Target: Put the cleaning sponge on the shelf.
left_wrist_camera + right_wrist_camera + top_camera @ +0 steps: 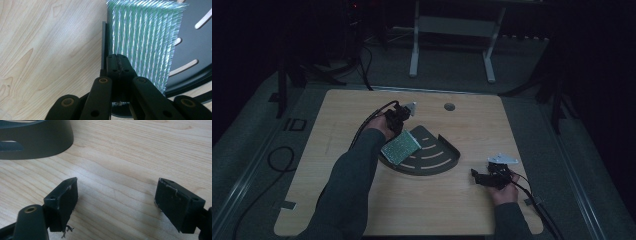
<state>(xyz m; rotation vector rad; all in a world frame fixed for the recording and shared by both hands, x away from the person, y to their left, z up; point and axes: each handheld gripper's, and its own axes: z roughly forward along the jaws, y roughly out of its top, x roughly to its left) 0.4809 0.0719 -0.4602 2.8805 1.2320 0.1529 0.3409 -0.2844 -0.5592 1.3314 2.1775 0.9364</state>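
Note:
A green, glittery ribbed pad (400,147) leans on the left end of a dark fan-shaped slotted tray (437,161) in the middle of the wooden table. My left gripper (398,131) is shut on the pad's near edge. In the left gripper view the jaws (117,63) are pressed together on the pad (145,37), which stands over the tray (195,47). My right gripper (476,177) rests low over the table to the right of the tray. It is open with nothing between its fingers (116,202). The tray's curved wall (37,142) lies ahead of it to the left.
The table (362,210) has a round hole (449,106) near its far edge. Cables trail from both grippers over the table's sides. A white frame (452,30) stands on the floor beyond the table.

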